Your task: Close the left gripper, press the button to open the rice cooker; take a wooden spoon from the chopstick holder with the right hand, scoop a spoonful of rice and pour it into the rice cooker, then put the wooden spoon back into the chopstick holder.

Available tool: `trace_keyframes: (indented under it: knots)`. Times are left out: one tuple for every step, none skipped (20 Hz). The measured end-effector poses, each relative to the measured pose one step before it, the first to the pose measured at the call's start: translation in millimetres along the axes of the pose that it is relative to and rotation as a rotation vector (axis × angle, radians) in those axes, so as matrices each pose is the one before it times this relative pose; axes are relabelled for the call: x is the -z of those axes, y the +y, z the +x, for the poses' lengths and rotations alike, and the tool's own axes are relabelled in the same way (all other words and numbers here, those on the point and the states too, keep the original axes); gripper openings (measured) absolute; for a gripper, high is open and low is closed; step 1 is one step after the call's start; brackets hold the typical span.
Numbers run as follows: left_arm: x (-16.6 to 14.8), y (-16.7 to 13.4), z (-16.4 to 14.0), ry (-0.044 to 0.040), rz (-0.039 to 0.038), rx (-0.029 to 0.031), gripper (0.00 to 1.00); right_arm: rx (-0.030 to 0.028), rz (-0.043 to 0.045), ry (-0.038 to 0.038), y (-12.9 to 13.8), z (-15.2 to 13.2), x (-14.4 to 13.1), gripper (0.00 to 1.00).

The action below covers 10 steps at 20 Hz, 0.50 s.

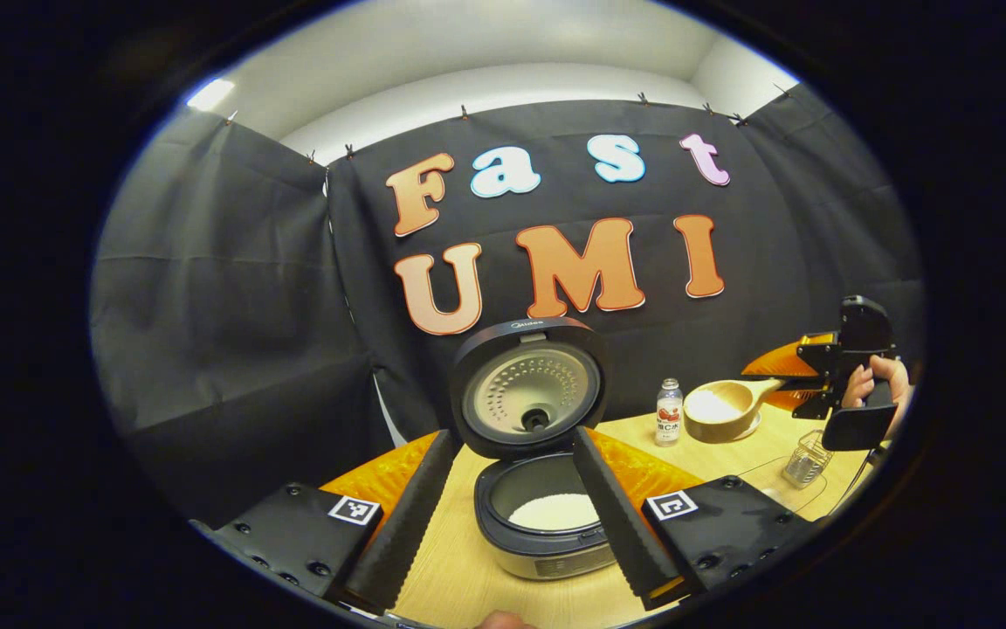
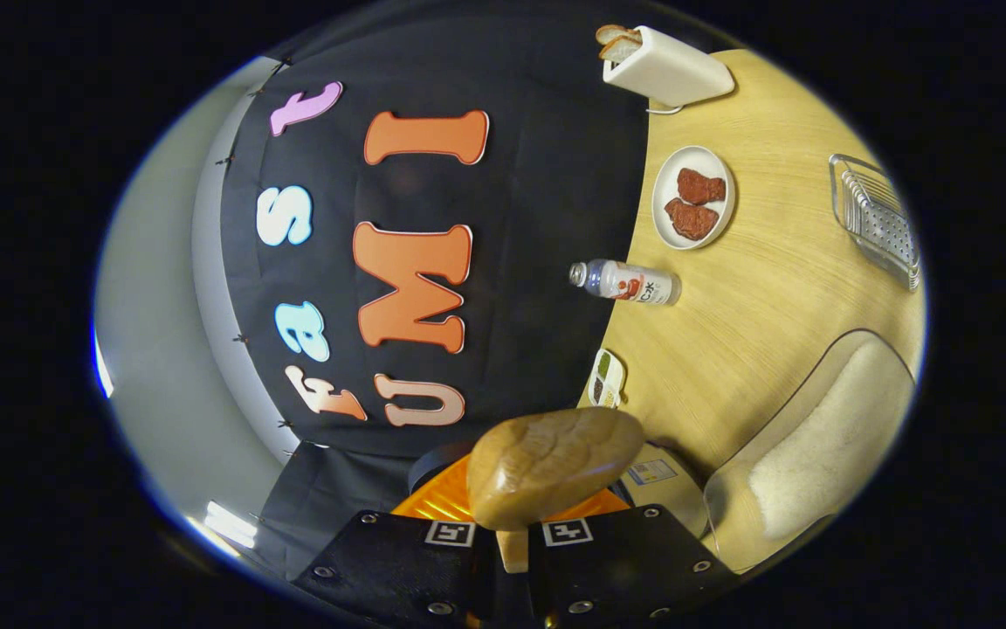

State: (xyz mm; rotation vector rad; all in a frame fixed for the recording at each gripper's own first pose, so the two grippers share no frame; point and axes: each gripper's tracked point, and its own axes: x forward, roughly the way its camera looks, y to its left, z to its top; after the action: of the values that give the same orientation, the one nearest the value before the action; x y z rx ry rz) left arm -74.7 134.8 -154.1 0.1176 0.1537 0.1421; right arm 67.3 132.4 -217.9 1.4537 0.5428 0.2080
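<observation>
Wooden spoon (image 1: 717, 409): being held level above the tabletop (image 1: 468, 577) to the right of the rice cooker, its bowl heaped with white rice, its handle running back into the right gripper (image 1: 826, 384), which a hand (image 1: 878, 384) is gripping. In the right gripper view the spoon (image 2: 551, 463) is showing its rounded back close to the lens, and the right gripper (image 2: 512, 546) is pinching the handle between its fingers. Rice cooker (image 1: 547, 515): sitting open on the tabletop, lid (image 1: 527, 386) standing upright, white rice lying in the inner pot. Left gripper (image 1: 516, 515): its fingers are standing spread apart, one on each side of the cooker, touching nothing. Small bottle (image 1: 668, 412): standing just beside the spoon's bowl. Wire holder (image 1: 804, 459): standing below the right gripper. Clear tub of rice (image 2: 817, 454), plate of brown pieces (image 2: 693, 208), toaster (image 2: 664, 65) and clear rack (image 2: 877, 218): resting on the tabletop in the right gripper view.
</observation>
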Motion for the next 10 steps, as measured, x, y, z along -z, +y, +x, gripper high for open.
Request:
trace_keyframes:
  knots:
    - [1.45,0.37,-2.13,-0.00503,-0.00031,-0.00224,1.0,-0.0021,-0.00439,0.01462,3.22,8.87,6.59,0.14]
    - [1.97,0.79,-1.82,-0.00502,-0.00066,-0.00099,0.95,-0.00268,-0.00119,0.0144,4.08,6.13,8.32,0.14]
    - [1.64,-1.53,-1.69,-0.00288,0.0009,0.00407,0.95,-0.00195,-0.00429,0.0161,2.5,8.28,7.59,0.14]
    - [4.16,-1.29,-1.56,0.00185,-0.00249,0.00749,0.88,0.00215,-0.00374,0.01618,1.01,6.64,7.42,0.14]
    - [2.86,-1.07,0.7,0.00502,-0.00485,0.00703,0.87,0.0032,-0.006,0.01695,1.07,7.44,7.33,0.14]
    - [2.17,-1.29,-0.91,0.00438,-0.00439,0.00386,0.87,0.00259,-0.00026,0.01384,1.67,7.85,7.08,0.14]
    - [1.33,0.33,-0.21,0.00191,-0.00473,0.0028,0.87,-0.00084,0.00044,0.01295,0.53,6.56,5.77,0.14]
    - [1.18,1.98,-0.52,0.00026,-0.00141,-0.00155,0.87,0.00179,-0.00082,0.00891,-0.06,4.52,4.19,0.14]
    - [-0.58,2.47,0.86,-0.00202,0.00022,-0.00245,0.88,0.00641,-0.00803,0.00518,-0.67,6.5,3.34,0.14]
    - [0.42,2.26,-1.22,-0.00184,0.00202,-0.0039,0.88,0.00866,-0.01533,0.00166,-1.73,5.2,1.86,0.14]
